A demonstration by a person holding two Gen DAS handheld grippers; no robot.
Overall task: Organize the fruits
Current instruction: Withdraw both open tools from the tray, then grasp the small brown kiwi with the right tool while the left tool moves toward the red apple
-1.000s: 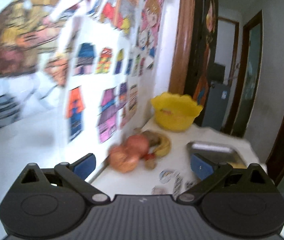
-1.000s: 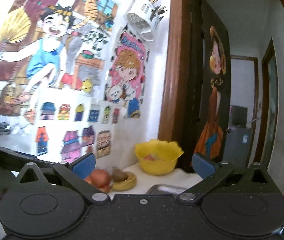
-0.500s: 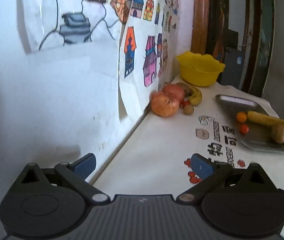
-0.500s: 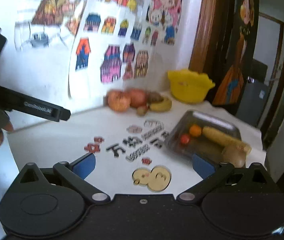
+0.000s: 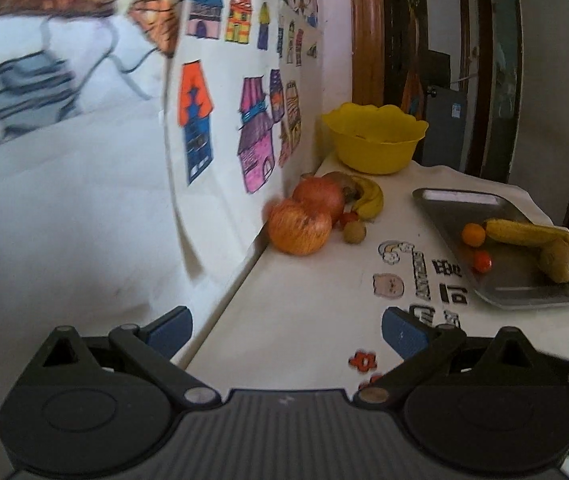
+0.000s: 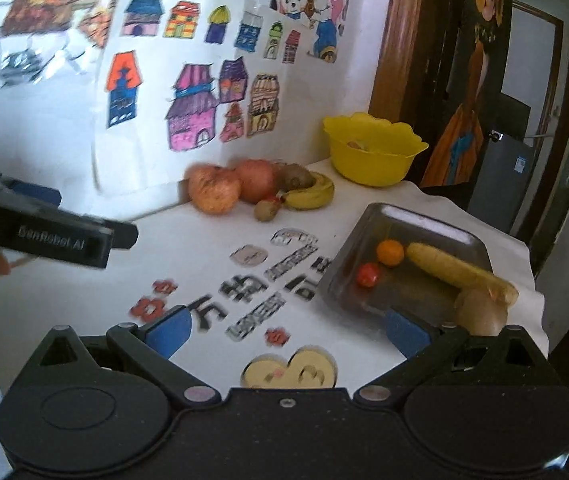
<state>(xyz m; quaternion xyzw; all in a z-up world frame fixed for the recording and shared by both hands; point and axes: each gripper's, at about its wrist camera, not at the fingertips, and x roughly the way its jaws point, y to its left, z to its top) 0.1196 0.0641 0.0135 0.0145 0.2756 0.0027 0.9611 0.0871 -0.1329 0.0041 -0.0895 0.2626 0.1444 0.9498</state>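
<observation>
Both tongs are empty and spread wide, so the step in hand looks like the approach: nothing is gripped yet, and the fruit is all ahead of them.

The left tongs (image 5: 286,330) hang low over the counter (image 5: 304,300), close along the wall. Straight ahead of them, well apart, lies the loose heap against the wall: an apple (image 5: 299,230) nearest, a second red fruit (image 5: 320,196) touching it behind, then a banana (image 5: 370,200) and a small brown fruit (image 5: 354,233) just to the right of the apple. Further ahead still stands the yellow bowl (image 5: 374,140); something pale lies in it, too small to name.

The right tongs (image 6: 288,330) point across the printed counter top, with the tray (image 6: 424,224) ahead and to their right; its near corner is just beside the right finger. In the tray lie an orange (image 6: 390,253), a small red fruit (image 6: 369,275), a long yellow piece (image 6: 456,270) and a brownish lump (image 6: 478,312) at the near end.

Where each fruit belongs cannot be read from this; the bowl is my guess. The next move probably calls for the left tongs to go forward to the apple, level with its middle, and close gently across it, since round fruit rolls and the neighbours touch it.
</observation>
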